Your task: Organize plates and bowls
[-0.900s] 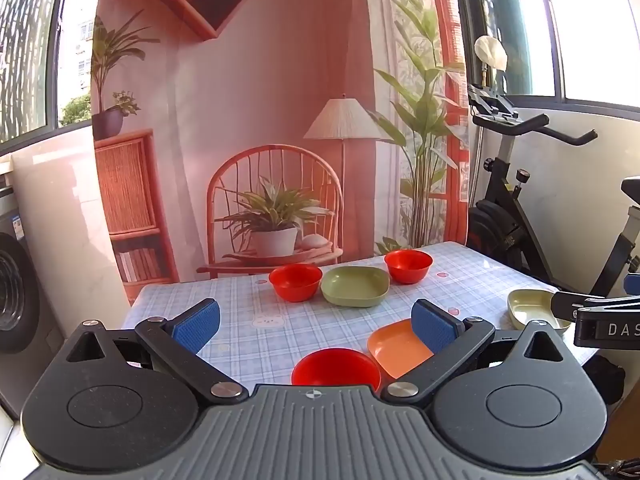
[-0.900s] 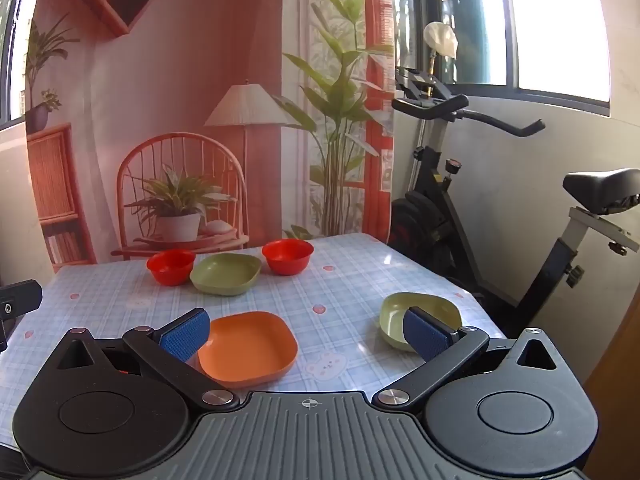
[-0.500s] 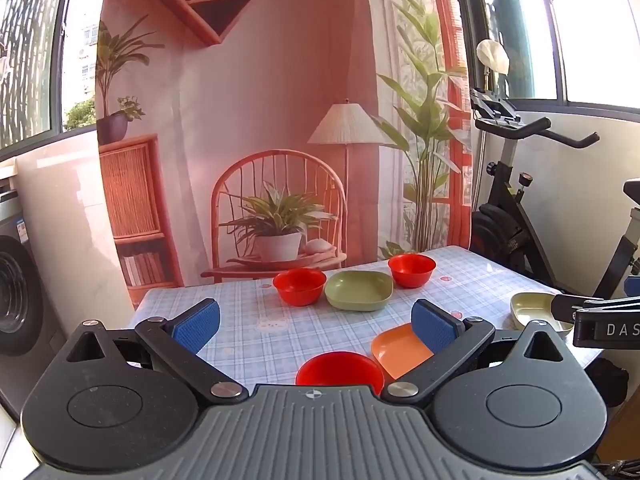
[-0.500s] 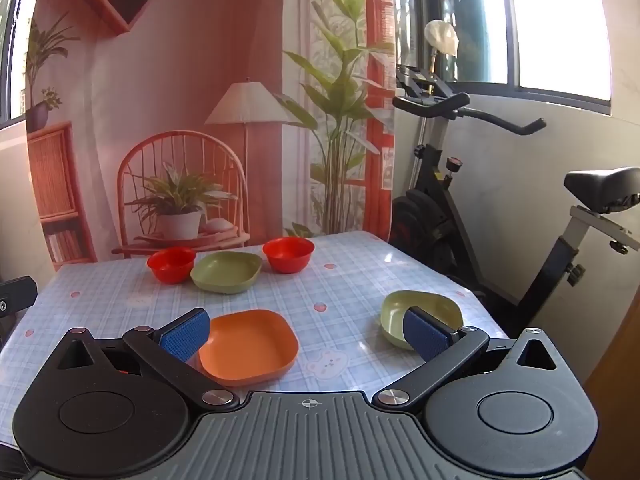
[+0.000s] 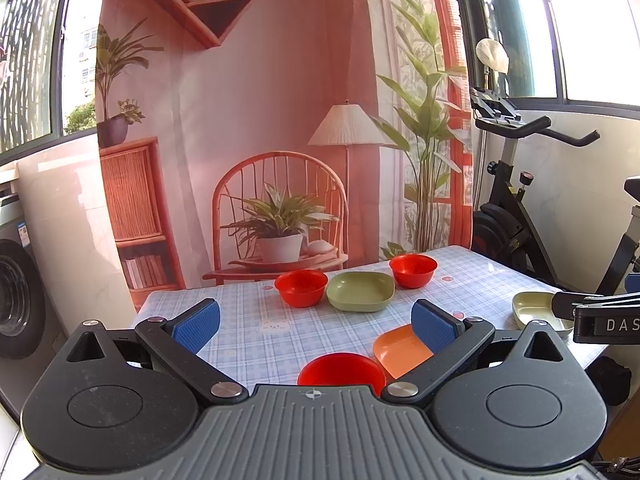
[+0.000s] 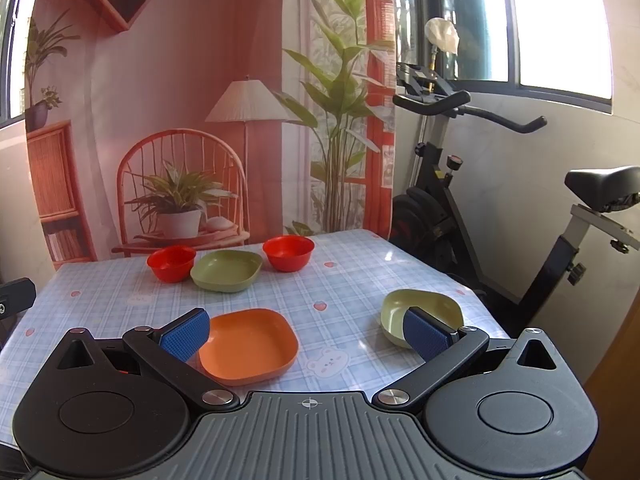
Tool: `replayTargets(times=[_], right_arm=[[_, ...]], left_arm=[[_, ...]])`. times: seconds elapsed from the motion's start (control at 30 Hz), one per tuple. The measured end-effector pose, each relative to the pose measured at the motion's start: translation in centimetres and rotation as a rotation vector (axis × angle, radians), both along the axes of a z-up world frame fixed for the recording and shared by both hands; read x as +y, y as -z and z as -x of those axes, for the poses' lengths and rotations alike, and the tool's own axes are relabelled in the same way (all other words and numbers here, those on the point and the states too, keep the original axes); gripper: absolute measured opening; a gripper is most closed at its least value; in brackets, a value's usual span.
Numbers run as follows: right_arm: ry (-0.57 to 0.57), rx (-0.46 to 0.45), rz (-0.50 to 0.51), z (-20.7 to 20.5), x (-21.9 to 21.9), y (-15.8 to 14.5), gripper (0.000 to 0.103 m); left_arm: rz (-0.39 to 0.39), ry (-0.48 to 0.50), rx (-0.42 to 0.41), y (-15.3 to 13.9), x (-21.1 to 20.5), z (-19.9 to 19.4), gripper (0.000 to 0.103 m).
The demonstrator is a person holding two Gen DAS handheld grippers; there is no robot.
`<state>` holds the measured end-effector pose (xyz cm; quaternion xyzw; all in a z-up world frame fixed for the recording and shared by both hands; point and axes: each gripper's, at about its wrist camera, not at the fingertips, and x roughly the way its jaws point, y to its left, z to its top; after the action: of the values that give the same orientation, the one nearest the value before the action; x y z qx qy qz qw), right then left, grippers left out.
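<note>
On the checked tablecloth [image 6: 348, 280] stand two red bowls [image 6: 171, 263] [image 6: 288, 253] with a green plate [image 6: 226, 270] between them at the far side. An orange plate [image 6: 250, 345] lies near me, and a second green plate [image 6: 420, 312] sits at the right edge. A third red bowl [image 5: 342, 369] is close under my left gripper [image 5: 314, 320], which is open and holds nothing. My right gripper [image 6: 306, 334] is open too, hovering above the near table between the orange plate and the right green plate.
An exercise bike [image 6: 500, 208] stands right of the table. A printed backdrop [image 5: 260, 120] hangs behind the table's far edge. A washing machine [image 5: 16, 296] is at the left. The right gripper's body [image 5: 600, 312] juts into the left wrist view.
In the left wrist view the scene has slid slightly down and right. The dishes and both grippers' jaws have not changed.
</note>
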<state>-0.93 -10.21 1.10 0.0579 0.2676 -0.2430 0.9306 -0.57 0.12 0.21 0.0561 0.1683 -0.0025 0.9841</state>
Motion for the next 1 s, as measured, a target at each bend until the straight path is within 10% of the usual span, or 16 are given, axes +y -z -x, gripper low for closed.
replayTargets(times=[1.0], right_arm=[[0.011,-0.008,-0.008,0.45,-0.03,-0.69,0.103]], left_arm=[[0.007,-0.008,0.008,0.24,-0.23,-0.23,0.103]])
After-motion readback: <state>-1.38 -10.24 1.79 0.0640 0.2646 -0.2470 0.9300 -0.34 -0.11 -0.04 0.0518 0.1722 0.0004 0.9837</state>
